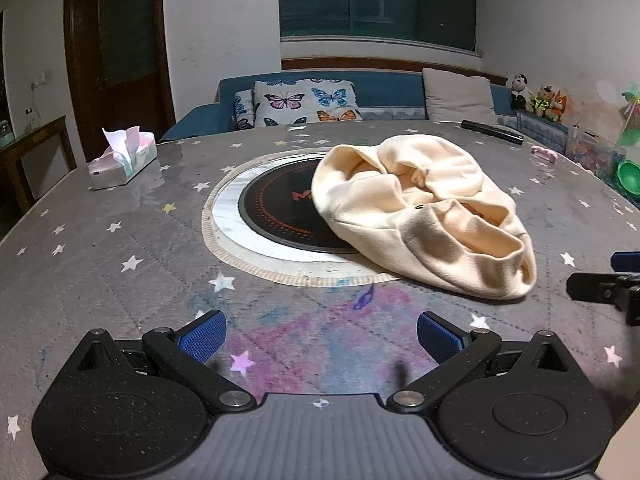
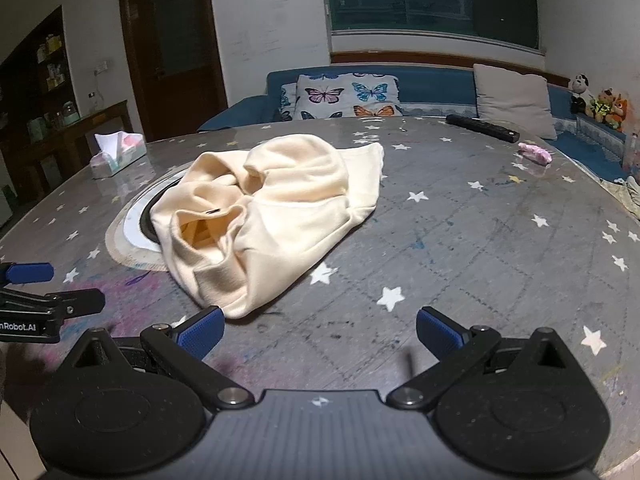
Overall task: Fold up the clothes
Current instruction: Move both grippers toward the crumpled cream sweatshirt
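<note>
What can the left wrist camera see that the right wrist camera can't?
Only the left wrist view shows the green bowl at the table's far right edge, and most of the round black hotplate, which the garment nearly hides in the right view.

Only the right wrist view shows the shelves with jars on the left wall.

Both show the crumpled cream garment, tissue box, black remote, butterfly cushion and each gripper's open, empty jaws: left gripper, right gripper.

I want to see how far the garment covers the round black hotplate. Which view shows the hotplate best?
The left wrist view: most of the hotplate lies bare beside the cream garment. The right wrist view shows only a dark sliver.
</note>
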{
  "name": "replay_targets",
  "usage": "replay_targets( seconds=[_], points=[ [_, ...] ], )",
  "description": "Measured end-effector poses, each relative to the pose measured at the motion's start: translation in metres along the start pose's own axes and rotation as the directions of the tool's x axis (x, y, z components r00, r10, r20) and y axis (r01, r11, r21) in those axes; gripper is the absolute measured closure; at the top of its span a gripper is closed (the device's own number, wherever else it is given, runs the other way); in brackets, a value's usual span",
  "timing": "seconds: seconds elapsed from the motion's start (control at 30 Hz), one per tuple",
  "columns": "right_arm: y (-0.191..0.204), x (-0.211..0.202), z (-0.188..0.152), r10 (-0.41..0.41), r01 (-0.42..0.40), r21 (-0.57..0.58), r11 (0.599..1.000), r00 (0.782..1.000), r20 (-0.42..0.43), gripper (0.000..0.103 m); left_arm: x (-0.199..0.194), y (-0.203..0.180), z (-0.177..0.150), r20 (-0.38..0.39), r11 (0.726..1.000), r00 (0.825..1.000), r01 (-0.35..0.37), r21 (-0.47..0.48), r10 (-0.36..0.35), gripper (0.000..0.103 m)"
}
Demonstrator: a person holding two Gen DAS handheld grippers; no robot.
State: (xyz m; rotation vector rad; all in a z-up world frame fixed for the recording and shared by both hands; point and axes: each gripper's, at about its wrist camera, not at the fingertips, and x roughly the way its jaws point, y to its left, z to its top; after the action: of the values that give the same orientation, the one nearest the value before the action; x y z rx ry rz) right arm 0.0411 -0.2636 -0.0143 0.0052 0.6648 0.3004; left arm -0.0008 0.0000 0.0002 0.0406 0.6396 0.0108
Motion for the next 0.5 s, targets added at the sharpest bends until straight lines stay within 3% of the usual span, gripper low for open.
replay_targets(
  seconds=[0.5],
  points=[
    [0.014,-0.007,-0.011,0.016,-0.016,-0.017,1.0,1.0,-0.018,0.0,-0.013,-0.023,-0.002,-0.004,0.999,1.0,0.019,0.036,-0.018,0.0]
  ],
)
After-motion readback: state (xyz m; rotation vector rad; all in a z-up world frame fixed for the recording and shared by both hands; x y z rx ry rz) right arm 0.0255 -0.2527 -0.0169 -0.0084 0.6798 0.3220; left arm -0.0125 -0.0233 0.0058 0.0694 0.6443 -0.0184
